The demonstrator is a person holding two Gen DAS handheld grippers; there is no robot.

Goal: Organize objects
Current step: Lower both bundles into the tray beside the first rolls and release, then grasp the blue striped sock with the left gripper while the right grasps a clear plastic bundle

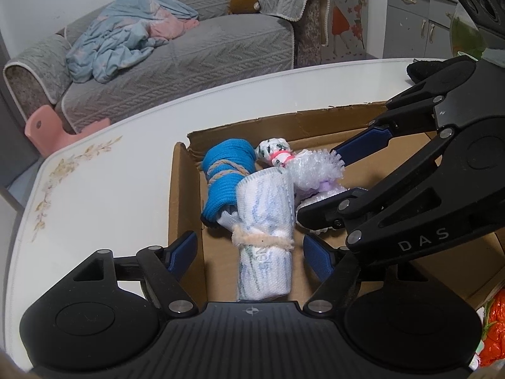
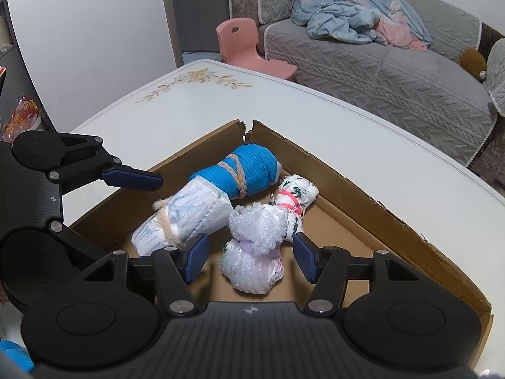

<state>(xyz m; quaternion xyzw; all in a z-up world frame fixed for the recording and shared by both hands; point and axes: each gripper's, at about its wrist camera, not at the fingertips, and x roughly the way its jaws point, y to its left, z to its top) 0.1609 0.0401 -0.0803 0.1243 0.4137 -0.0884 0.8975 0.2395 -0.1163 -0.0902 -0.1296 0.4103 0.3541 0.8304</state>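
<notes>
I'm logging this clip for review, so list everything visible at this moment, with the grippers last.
cardboard box: 1, brown, open on the white table.
blue roll: 1, blue, tied with cord, far corner of the box.
white towel roll: 1, white with pale print, tied with beige yarn, beside the blue roll.
patterned bundle: 1, white with dark spots, pink tie, in the box.
bubble-wrap bundle: 1, clear-white, in the box between the right gripper's fingers.
table: 1, white with floral print.
sofa: 1, grey, behind the table.
blanket: 1, light blue and pink, on the sofa.
small chair: 1, pink, on the floor.
left gripper: black, blue pads, open around the towel roll.
right gripper: black, blue pads, open.
</notes>
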